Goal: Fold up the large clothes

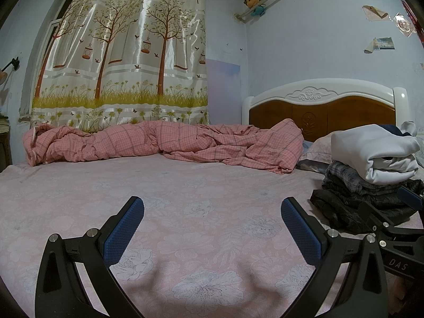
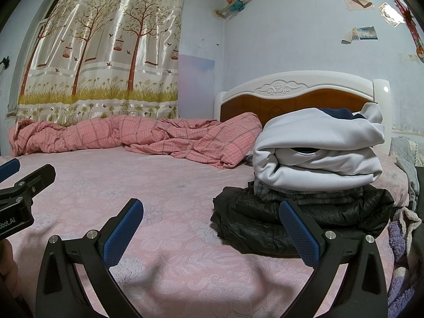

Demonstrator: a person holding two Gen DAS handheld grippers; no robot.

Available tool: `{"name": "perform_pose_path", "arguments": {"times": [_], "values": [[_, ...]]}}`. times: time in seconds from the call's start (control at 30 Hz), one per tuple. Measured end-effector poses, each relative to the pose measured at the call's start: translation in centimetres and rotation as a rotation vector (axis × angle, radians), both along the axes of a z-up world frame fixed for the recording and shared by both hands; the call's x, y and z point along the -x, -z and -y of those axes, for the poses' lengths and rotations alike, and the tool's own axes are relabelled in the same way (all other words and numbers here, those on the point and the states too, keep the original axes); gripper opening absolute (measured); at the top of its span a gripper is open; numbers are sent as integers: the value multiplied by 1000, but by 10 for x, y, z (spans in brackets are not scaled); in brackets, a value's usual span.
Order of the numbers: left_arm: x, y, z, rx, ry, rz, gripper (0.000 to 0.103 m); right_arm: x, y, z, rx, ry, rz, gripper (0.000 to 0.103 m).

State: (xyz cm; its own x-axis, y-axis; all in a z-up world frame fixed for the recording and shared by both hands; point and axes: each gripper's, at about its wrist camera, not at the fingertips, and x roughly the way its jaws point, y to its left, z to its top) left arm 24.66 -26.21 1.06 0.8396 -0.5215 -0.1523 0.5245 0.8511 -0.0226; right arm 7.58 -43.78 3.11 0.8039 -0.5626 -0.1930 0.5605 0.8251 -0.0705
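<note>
Folded clothes stack [image 2: 315, 175] fills right view, edges left view; purple fleece [image 2: 400, 241] right only

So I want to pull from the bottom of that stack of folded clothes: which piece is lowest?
The black jacket, shiny and quilted, lies flat on the pink sheet. The grey plaid piece sits on it, and the white jacket tops the stack.

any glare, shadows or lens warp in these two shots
Left wrist view: sheen streaks on the curtain, dark fisheye corners, soft shadows on the bed sheet under the open left gripper. Right wrist view: same curtain sheen, a bowed headboard, shadows under the open right gripper; the folded pile looks sharp.
</note>
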Motion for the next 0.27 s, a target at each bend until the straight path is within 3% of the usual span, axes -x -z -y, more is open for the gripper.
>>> {"name": "perform_pose_path", "arguments": {"times": [0.27], "values": [[0,0,0,0,0,0,103,0,0,0,0,0,0,103]]}}
